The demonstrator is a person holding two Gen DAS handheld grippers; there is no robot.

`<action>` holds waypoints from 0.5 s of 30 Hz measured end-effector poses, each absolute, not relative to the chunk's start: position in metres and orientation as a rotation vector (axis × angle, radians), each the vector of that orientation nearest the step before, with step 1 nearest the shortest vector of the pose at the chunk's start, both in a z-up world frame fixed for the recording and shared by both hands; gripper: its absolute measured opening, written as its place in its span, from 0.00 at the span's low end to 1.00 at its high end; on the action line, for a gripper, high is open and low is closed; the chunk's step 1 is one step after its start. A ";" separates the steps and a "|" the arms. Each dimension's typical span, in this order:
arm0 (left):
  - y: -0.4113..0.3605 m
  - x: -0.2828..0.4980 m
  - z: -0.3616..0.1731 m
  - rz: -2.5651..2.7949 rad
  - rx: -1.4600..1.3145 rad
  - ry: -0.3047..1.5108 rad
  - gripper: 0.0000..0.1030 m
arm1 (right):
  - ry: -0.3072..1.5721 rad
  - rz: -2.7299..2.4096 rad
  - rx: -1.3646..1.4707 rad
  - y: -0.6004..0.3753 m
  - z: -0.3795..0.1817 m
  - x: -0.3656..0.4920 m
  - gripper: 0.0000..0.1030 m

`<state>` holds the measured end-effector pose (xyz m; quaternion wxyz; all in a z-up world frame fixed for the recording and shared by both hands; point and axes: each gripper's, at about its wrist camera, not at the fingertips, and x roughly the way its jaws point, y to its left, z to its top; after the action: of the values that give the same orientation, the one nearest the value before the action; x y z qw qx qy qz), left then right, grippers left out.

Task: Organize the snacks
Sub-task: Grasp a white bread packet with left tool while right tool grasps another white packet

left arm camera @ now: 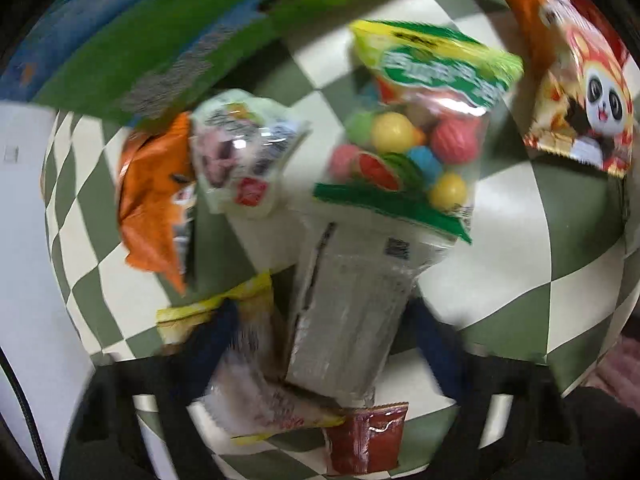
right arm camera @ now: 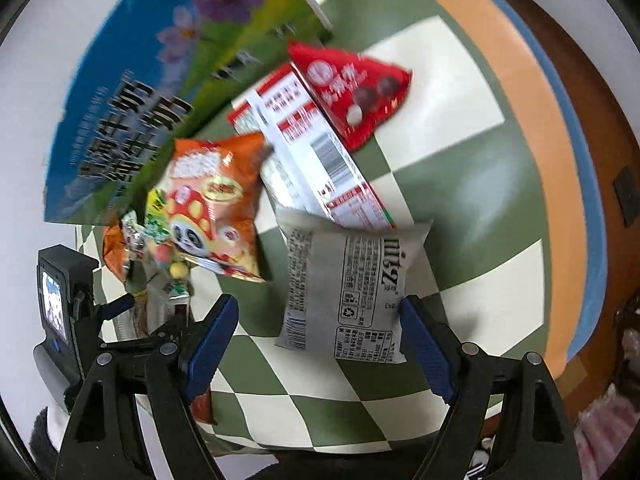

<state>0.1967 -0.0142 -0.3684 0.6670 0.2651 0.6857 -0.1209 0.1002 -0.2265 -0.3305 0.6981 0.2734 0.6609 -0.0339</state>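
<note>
In the left wrist view, which is blurred, my left gripper (left arm camera: 324, 308) points down over a pile of snacks. A grey foil packet (left arm camera: 348, 312) fills most of the gap between its dark fingers. A yellow-edged packet (left arm camera: 224, 312) lies under the left finger. The blur hides whether the pads press. Just beyond sits a clear bag of coloured candy balls (left arm camera: 404, 144). My right gripper (right arm camera: 318, 304) stands open around a grey-white printed packet (right arm camera: 348, 292), and the left pad is clear of it. The left gripper (right arm camera: 148, 312) also shows at the lower left of the right wrist view.
On the green-and-white checked cloth (right arm camera: 460, 200) lie an orange panda bag (right arm camera: 216, 204), a red-and-white box (right arm camera: 304, 144) and a red bag with chocolate balls (right arm camera: 352, 88). A large blue-green carton (right arm camera: 160, 80) stands behind. A red sachet (left arm camera: 368, 440) lies near. The table edge (right arm camera: 520, 120) runs at the right.
</note>
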 end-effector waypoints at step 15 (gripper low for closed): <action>0.018 0.183 -0.374 -0.134 -0.119 1.731 0.50 | 1.498 0.005 0.324 -0.187 -0.343 0.088 0.52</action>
<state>0.1831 0.0183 -0.3743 0.6446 -0.0522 0.7604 -0.0590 0.0883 -0.1870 -0.3427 0.7203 0.1467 0.6780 0.0024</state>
